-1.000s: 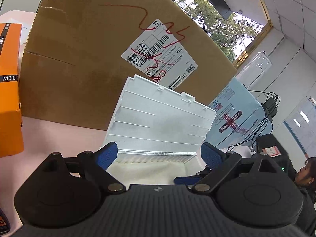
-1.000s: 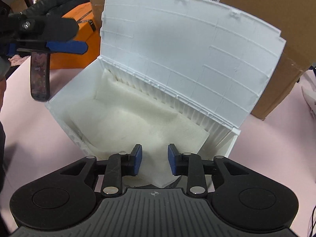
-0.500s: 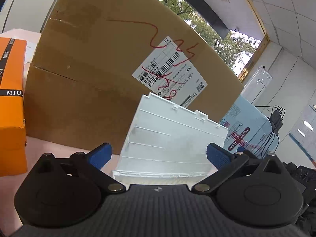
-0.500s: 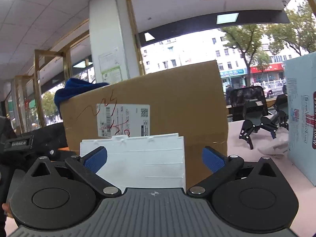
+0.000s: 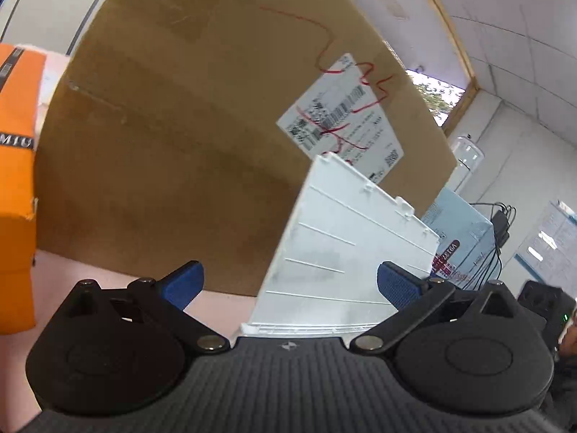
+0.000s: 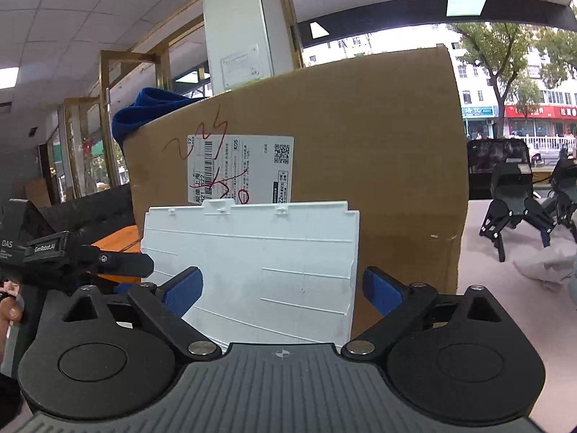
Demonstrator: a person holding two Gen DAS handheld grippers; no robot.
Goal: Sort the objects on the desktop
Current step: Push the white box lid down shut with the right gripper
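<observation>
The white plastic box's raised lid point(image 5: 346, 252) point(image 6: 259, 263) stands upright in front of both cameras; the box's inside is hidden below the frames. My left gripper point(image 5: 290, 283) is open, with nothing between its blue pads, and the lid shows behind its right half. My right gripper point(image 6: 281, 288) is also open and empty, with the lid behind the gap. In the right wrist view the other gripper point(image 6: 90, 261) reaches in from the left edge, held by a hand point(image 6: 9, 315).
A big cardboard box point(image 5: 202, 137) point(image 6: 378, 166) with a shipping label stands right behind the lid, blue cloth point(image 6: 151, 108) on top. An orange box point(image 5: 16, 180) is at left, a light blue carton point(image 5: 465, 238) and small black legged robots point(image 6: 519, 202) at right, on a pink table point(image 6: 505, 288).
Both grippers have lifted and tilted up from the box's inside toward the lid. The right gripper went from nearly shut to open. The dark strap the left gripper carried is gone from view.
</observation>
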